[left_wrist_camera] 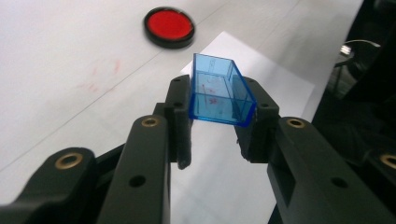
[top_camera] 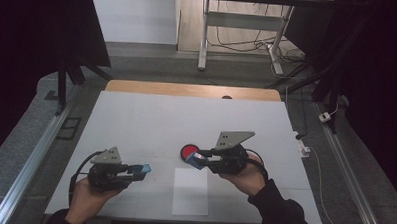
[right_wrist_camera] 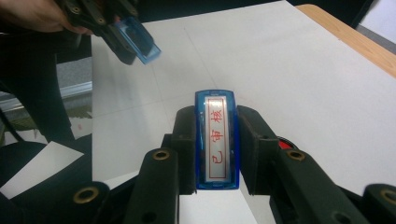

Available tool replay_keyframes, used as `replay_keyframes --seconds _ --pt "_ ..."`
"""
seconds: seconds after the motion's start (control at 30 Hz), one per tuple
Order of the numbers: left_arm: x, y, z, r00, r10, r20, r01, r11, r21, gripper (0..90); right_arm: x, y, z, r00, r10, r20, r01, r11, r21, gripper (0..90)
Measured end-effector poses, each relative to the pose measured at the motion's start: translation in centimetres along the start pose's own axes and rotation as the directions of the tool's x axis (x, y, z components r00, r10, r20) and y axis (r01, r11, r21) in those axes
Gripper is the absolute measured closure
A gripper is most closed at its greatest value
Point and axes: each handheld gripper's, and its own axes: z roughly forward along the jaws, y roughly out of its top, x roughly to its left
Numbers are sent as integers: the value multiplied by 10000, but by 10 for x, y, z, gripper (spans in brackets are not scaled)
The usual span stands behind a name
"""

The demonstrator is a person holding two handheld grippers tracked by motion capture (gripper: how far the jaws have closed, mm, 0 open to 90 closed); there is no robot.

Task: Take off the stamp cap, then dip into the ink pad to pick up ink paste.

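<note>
The left gripper (left_wrist_camera: 212,135) has its two black jaws closed on a clear blue plastic stamp cap (left_wrist_camera: 219,95), a small open-ended box gripped by its side walls. The cap's hollow faces the camera in the left gripper view; nothing lies inside it apart from faint red ink marks on its inner wall. In the high view the left gripper (top_camera: 134,172) holds the cap (top_camera: 143,171) above the table, to the left of the white sheet of paper (top_camera: 190,192) and well apart from it.

The right gripper (right_wrist_camera: 215,149) has its jaws closed on a blue rectangular stamp with a white label printed in red characters (right_wrist_camera: 217,140), pinched by its long sides with the label facing up. In the high view the right gripper (top_camera: 205,160) holds the stamp (top_camera: 196,159) just above the paper's far edge.

A round black ink pad with a red inked surface (top_camera: 189,151) sits on the table just beyond the paper's far edge, touching or nearly touching the stamp's tip in the high view; its lidless tray shows only the red pad. In the left gripper view the ink pad (left_wrist_camera: 169,26) lies beyond the cap, past the paper's (left_wrist_camera: 261,79) corner.

The paper lies flat on the white table (top_camera: 136,120), near its front edge, between the two hands.
</note>
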Motion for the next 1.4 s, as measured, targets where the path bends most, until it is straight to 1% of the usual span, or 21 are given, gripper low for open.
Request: replay_keyframes --seconds 0.1,0.17,0.33,0.43,0.6,0.83,0.97,1.1,1.4 --pt "1 -7 -8 9994 -272 -218 270 9996 -95 681 -1 -1 0 10000 59 52 -59 10000 22 704" --pt "2 -12 -12 9985 -375 -409 371 9993 -96 681 -1 -1 0 10000 59 80 -60 10000 51 704" --pt "3 -22 -19 9960 -642 -615 639 9979 -63 681 -2 -2 1 9996 178 207 -180 9998 95 704" --pt "3 -26 -22 9953 -700 -674 702 9975 18 681 -3 -3 1 9994 219 258 -222 9997 105 704" --pt "0 -33 -26 9931 -622 -998 653 9975 282 681 -5 -5 1 9989 304 348 -310 9994 171 704" --pt "-2 -40 -30 9917 -706 -1073 750 9965 377 681 -6 -6 1 9985 336 428 -347 9991 243 704" --pt "-1 -43 -30 9923 -749 -989 799 9956 481 681 -7 -7 1 9984 307 464 -319 9992 255 704" --pt "0 -44 -31 9928 -808 -884 848 9955 420 681 -6 -7 1 9985 267 488 -282 9991 304 703" --pt "0 -44 -31 9936 -767 -831 808 9956 468 681 -8 -7 2 9981 280 555 -301 9989 373 703"
